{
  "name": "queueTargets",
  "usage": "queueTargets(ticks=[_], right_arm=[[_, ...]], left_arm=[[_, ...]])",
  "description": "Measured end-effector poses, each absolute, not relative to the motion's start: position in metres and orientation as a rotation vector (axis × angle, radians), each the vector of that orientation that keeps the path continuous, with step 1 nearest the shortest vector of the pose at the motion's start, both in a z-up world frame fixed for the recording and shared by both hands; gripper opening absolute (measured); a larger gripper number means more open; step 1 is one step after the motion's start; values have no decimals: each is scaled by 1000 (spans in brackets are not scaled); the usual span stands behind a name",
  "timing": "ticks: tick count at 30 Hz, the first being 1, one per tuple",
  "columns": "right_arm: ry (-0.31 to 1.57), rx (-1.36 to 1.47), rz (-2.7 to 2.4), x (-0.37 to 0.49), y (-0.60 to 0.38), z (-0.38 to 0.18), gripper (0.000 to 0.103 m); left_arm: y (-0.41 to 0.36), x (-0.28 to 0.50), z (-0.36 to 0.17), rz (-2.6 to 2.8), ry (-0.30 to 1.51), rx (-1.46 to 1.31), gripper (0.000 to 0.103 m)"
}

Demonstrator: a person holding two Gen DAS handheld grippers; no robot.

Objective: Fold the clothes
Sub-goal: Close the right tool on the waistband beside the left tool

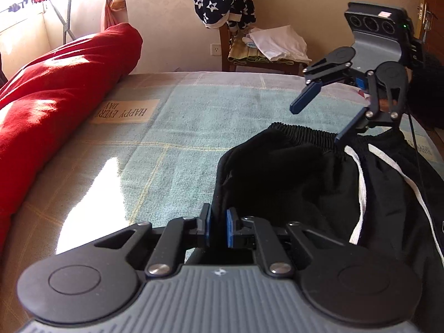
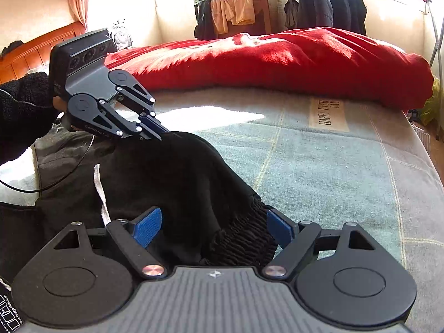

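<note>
Here the black trousers (image 1: 305,177) lie bunched on the bed (image 1: 172,138), toward its near edge and well apart from the red blanket (image 1: 55,83) rolled along the far side. The left gripper (image 1: 219,227) is clenched on a fold of the black cloth at one end of the waistband; in the right wrist view the cloth rises in a peak to its tips, which indicates a secure pinch. The right gripper (image 2: 213,229) stands released, jaws wide, with the gathered elastic waistband (image 2: 244,238) lying between the pads but not pressed by them. The garment is soft, light and limp: it will sag and drape from any single hold and will not keep a shape unaided. The ribbed waistband is the thickest, least slippery part and offers the best purchase. The white drawstring (image 1: 360,183) hangs loose across the cloth and may snag or be pinched by mistake. A second hold on the waistband, opposite the first, would likely allow the trousers to be spread flat before folding.
</note>
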State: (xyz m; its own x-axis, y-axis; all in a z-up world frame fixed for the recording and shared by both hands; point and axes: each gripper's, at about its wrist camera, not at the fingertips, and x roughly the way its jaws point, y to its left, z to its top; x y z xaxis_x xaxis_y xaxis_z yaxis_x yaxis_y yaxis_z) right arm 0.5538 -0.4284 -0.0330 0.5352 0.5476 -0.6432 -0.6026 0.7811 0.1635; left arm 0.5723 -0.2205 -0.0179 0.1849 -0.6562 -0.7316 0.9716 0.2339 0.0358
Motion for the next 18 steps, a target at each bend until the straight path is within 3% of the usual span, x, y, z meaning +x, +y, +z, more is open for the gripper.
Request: queueTargets(ticks=[18], right_arm=[[877,414,897,643,-463,-103,89]], left_arm=[[-220,580,-35,-1226,697,543,9]])
